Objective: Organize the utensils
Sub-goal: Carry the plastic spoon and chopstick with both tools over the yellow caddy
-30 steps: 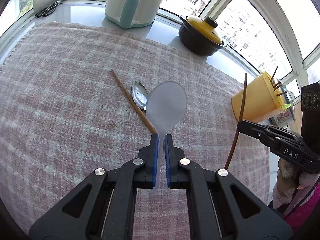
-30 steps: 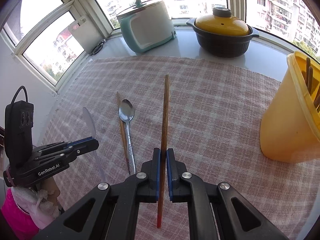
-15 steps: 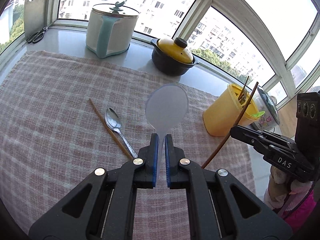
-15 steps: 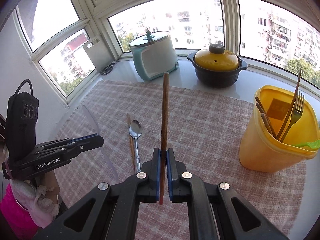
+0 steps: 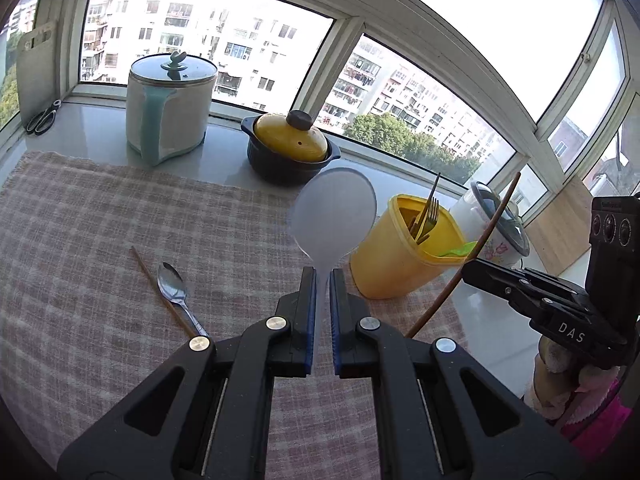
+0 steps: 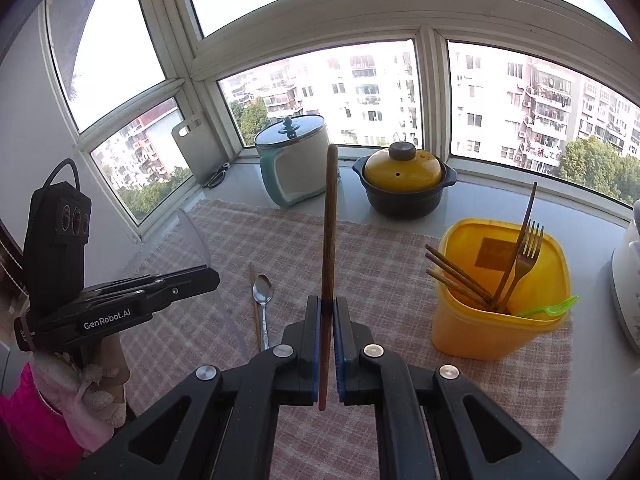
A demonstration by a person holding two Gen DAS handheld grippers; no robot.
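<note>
1. My left gripper (image 5: pixel 321 280) is clamped tight on the neck of the translucent rice paddle (image 5: pixel 334 210), blade up, so it can drop handle-first.
2. My right gripper (image 6: pixel 327 308) pinches the brown chopstick (image 6: pixel 329 216) nearly upright, for the same reason.
3. The yellow holder (image 6: pixel 500 316) stands to the right, already holding chopsticks and a fork (image 6: pixel 524 256).
4. A metal spoon (image 5: pixel 174 282) and a second chopstick (image 5: pixel 154 278) wait on the checked cloth (image 5: pixel 100 220).

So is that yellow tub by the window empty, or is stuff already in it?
Not empty. The yellow tub stands upright and already holds a fork, several chopsticks and a green plastic utensil.
</note>
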